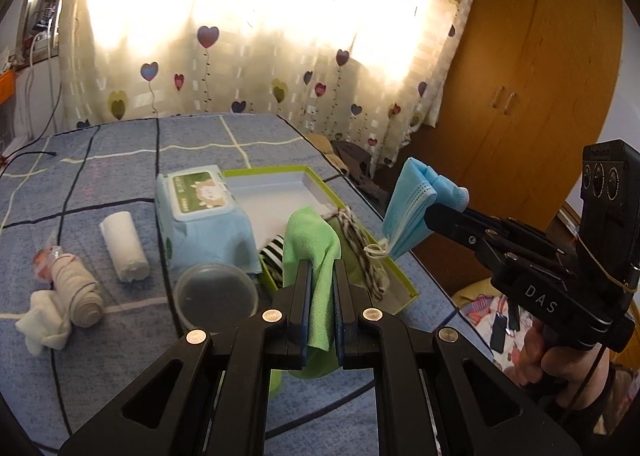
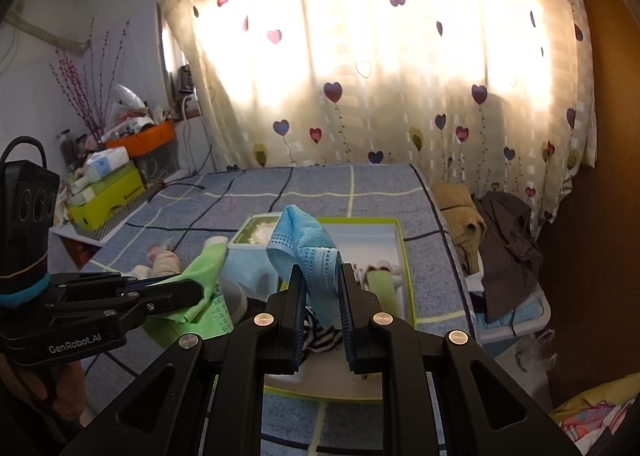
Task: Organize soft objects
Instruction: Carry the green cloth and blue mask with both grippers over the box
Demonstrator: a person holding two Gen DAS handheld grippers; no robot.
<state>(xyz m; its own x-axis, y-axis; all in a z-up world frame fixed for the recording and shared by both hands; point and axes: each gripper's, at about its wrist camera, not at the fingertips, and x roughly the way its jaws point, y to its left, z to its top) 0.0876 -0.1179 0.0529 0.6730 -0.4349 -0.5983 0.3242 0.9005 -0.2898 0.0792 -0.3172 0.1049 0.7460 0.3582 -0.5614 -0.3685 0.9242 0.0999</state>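
Left gripper fingers pinch green cloth over green box; right gripper fingers pinch blue mask. Wipes pack, clear lid left of box; striped item inside, perhaps sock.

I'm looking forward along each gripper's jaws, close above the blue plaid bedspread, facing the heart-patterned curtain. Both views are sharing the shallow lime-green cardboard box just beyond the jaws, and each is catching the other gripper sideways.
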